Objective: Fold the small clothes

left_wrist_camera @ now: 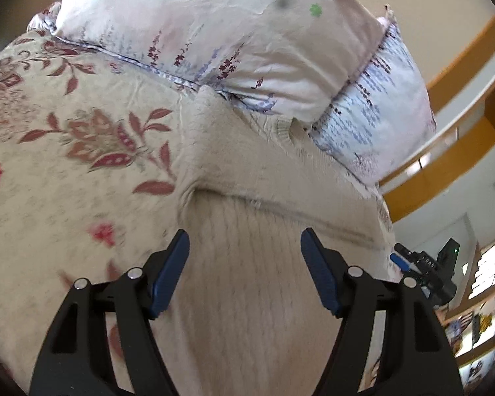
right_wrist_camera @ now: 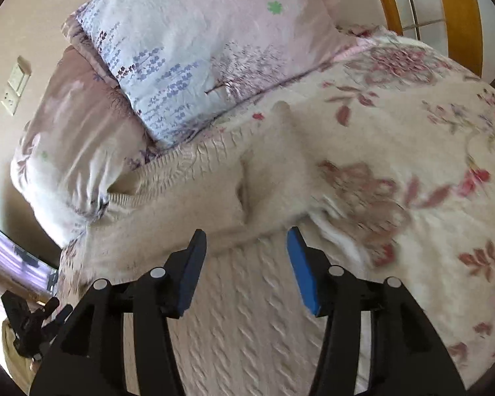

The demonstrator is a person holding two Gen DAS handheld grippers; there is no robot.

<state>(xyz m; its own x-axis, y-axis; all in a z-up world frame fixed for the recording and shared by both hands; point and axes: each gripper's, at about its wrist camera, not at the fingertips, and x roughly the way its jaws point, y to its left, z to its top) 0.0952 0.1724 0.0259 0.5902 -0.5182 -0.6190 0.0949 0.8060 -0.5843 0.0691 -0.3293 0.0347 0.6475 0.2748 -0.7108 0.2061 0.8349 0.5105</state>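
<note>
Lay on the bedspread [left_wrist_camera: 66,171], collar just beside the pillow [left_wrist_camera: 214,33]: cream sweater [left_wrist_camera: 247,171], partly folded. Hovered above, jaws apart and empty: left gripper [left_wrist_camera: 244,247], right gripper [right_wrist_camera: 247,247]. Next, probably: gripping an edge nearest the pillow, folding again.

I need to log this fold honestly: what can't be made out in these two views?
- Sweater: near end hidden below both views' bottom edges and by the jaws' frames.
- Far edge: tucked under the pillows, neckline unclear.
- Bedspread: print motion-blurred, right view.
- Shelf items: too small, left view.
</note>
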